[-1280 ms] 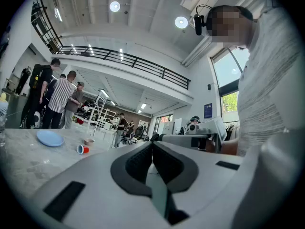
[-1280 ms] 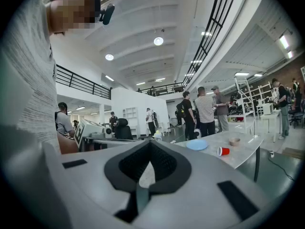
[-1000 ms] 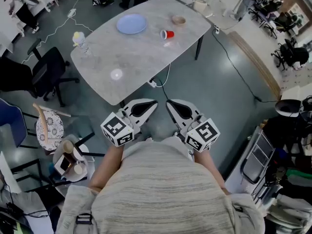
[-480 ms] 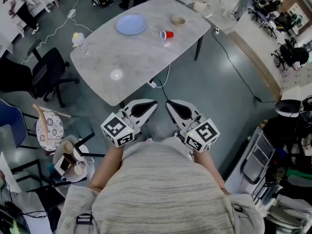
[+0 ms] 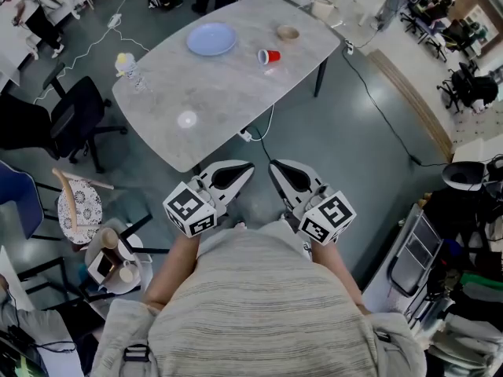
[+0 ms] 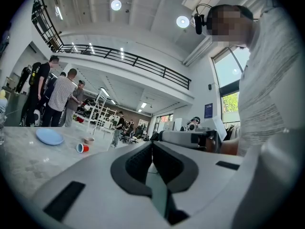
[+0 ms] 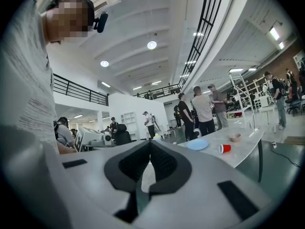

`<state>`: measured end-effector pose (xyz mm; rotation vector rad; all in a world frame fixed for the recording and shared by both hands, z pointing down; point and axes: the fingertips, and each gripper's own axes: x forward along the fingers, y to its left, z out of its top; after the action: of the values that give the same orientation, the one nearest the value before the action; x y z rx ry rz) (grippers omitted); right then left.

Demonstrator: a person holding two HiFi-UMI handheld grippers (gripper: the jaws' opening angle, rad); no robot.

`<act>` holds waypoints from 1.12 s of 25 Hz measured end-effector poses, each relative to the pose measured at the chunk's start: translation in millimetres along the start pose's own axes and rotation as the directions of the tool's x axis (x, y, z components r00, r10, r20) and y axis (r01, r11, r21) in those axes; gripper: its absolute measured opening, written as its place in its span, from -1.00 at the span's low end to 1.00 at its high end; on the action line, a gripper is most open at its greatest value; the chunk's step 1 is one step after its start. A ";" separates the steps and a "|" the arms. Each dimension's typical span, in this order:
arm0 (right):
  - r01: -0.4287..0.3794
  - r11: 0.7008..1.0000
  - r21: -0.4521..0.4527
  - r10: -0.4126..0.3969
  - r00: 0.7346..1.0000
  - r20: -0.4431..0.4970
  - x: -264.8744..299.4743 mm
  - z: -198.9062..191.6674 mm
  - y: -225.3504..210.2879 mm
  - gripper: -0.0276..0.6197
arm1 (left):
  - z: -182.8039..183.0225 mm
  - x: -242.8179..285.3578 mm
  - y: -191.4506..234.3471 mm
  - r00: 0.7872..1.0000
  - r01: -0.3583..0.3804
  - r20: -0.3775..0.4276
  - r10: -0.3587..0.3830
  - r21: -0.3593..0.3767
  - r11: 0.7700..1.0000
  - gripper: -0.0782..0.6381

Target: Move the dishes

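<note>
A grey table [image 5: 228, 93] stands ahead of me. On its far side are a blue plate [image 5: 211, 38], a red cup [image 5: 269, 56] lying on its side and a small tan bowl [image 5: 288, 33]. My left gripper [image 5: 244, 168] and right gripper [image 5: 277, 168] hang side by side close to my body, short of the table's near corner. Both are shut, with nothing in them. The left gripper view has its closed jaw tips [image 6: 152, 145] with the plate [image 6: 49, 136], cup [image 6: 82, 148] and bowl [image 6: 88, 140] far off to the left. The right gripper view has the same closed tips [image 7: 150, 142], and the plate [image 7: 197, 144] and cup [image 7: 224, 148] are off to the right.
A plastic bottle [image 5: 130, 67] stands at the table's left edge and a small white disc [image 5: 187, 119] lies nearer me. A black office chair [image 5: 75, 120] sits left of the table, a white stool [image 5: 78, 209] by my left. Cables [image 5: 259, 136] trail under the table. People stand beyond it.
</note>
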<state>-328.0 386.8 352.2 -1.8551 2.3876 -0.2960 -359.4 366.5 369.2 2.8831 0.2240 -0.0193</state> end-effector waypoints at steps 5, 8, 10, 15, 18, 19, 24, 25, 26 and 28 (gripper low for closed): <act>0.004 1.000 -0.001 -0.004 1.000 -0.003 5.4 0.1 -0.3 -0.86 | 1.0 -1.2 3.2 1.000 0.005 0.001 -0.005 0.001 1.000 -0.73; 0.007 1.000 0.000 -0.007 1.000 -0.008 8.8 -1.1 0.4 -0.86 | 0.7 -3.8 5.4 1.000 0.003 0.000 -0.003 -0.002 1.000 -0.73; 0.007 1.000 0.007 -0.007 1.000 -0.011 10.6 -2.3 1.9 -0.86 | 0.9 -5.9 6.9 1.000 0.002 0.001 -0.002 -0.005 1.000 -0.73; 0.007 1.000 -0.009 -0.007 0.999 -0.031 13.6 -2.8 5.6 -0.86 | 1.2 -8.0 12.5 1.000 -0.002 0.011 0.002 -0.021 1.000 -0.73; 0.016 1.000 -0.006 -0.016 0.999 -0.044 10.9 -4.9 1.1 -0.86 | 0.1 -4.1 12.8 1.000 -0.002 0.016 0.002 -0.031 1.000 -0.73; 0.018 1.000 -0.004 -0.018 0.999 -0.047 11.0 -5.3 -1.4 -0.86 | -0.4 -2.5 13.3 1.000 -0.001 0.016 0.002 -0.032 0.999 -0.73; 0.004 1.000 0.008 -0.004 0.998 -0.057 22.0 -8.0 -14.1 -0.86 | -5.3 5.4 26.7 1.000 -0.017 0.008 0.018 -0.041 0.999 -0.73; 0.000 1.000 0.009 0.000 0.998 -0.058 25.2 -8.4 -18.0 -0.86 | -5.9 8.0 30.9 1.000 -0.021 0.006 0.022 -0.043 0.999 -0.73; -0.003 1.000 0.011 0.004 0.998 -0.059 28.5 -8.5 -23.0 -0.86 | -6.2 11.3 35.4 1.000 -0.025 0.003 0.025 -0.043 0.999 -0.73; -0.009 1.000 0.017 0.010 0.998 -0.060 35.3 -8.0 -35.9 -0.86 | -6.0 20.1 45.0 1.000 -0.029 -0.002 0.029 -0.041 0.999 -0.73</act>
<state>-304.4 344.8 369.0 -1.8536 2.4246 -0.3749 -332.6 327.9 385.3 2.8455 0.1807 -0.0068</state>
